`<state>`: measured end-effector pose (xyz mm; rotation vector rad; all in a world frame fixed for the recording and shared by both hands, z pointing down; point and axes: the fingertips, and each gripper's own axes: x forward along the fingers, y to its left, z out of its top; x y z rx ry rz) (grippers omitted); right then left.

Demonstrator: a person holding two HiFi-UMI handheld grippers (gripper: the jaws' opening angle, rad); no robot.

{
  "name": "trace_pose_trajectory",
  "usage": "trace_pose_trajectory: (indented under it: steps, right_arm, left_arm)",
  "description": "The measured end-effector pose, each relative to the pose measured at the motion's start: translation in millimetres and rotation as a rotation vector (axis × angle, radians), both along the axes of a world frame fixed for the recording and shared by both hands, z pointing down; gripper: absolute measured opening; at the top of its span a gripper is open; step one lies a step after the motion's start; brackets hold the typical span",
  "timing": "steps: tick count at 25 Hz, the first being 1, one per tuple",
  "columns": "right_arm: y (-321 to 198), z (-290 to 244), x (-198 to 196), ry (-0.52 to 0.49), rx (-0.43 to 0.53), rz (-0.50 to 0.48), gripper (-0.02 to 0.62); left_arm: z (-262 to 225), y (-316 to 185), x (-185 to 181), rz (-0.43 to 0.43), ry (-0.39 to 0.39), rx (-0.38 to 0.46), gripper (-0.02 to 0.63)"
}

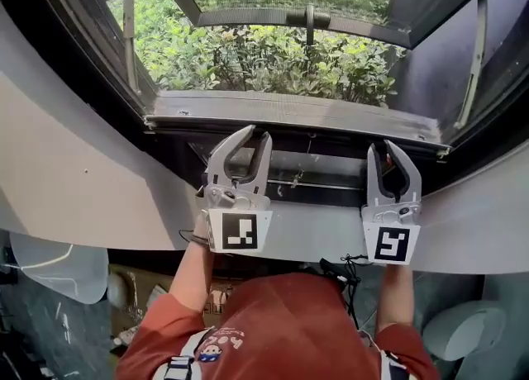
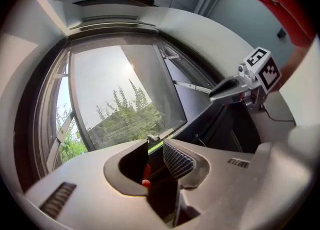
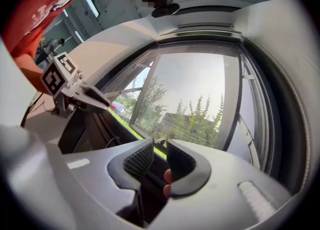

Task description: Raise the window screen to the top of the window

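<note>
Deep in the gap between the left gripper [image 2: 156, 144] jaws sits a reddish blob [image 2: 145, 181], too dark to tell what it is. Same deal with the right gripper [image 3: 160, 144], a reddish smudge [image 3: 167, 176] behind its jaws. From the head view, the recess [image 1: 322, 195] just below both jaw tips is all shadow. No clue if the pale strip [image 1: 331, 165] between them is the window screen's bar. The window frame [image 1: 132, 31] beyond the jaws gets cut off at the top edge.

Grey left gripper [image 1: 257, 133] and right gripper [image 1: 383, 145] carry black-and-white marker cubes [image 1: 240, 231]. Green shrubs [image 1: 273, 56] lie beyond their tips, and a red shirt [image 1: 281, 329] behind them.
</note>
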<state>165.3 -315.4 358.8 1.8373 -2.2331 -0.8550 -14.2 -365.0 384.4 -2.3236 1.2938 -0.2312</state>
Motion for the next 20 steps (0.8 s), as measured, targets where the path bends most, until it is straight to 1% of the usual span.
trace_pose_trajectory:
  steps: [1,3,4,7,9,15,17,20]
  right_arm:
    - [-2,8,-2,0.060,-0.041,0.003,0.089]
    - [-5,27,-1,0.191,-0.135,0.031,0.109]
    - [-7,34,-1,0.256,-0.159,0.043,0.114]
    - [-12,45,-2,0.436,-0.179,0.060,0.152]
    - [-14,51,0,0.523,-0.206,0.065,0.160]
    - [-22,79,7,0.690,-0.349,0.084,0.178]
    - [-25,85,8,0.735,-0.370,0.098,0.181]
    - [-28,87,9,0.771,-0.379,0.111,0.181]
  left_arm:
    - [3,0,2,0.009,-0.048,0.023,0.084]
    - [9,-1,5,0.021,-0.154,0.062,0.105]
    - [13,-2,6,0.024,-0.202,0.071,0.112]
    - [26,-5,6,0.022,-0.320,0.073,0.127]
    - [34,-8,6,0.016,-0.390,0.071,0.139]
    - [54,-12,11,0.009,-0.644,0.106,0.152]
    - [58,-15,11,0.005,-0.691,0.105,0.153]
    - [58,-19,10,-0.003,-0.746,0.108,0.153]
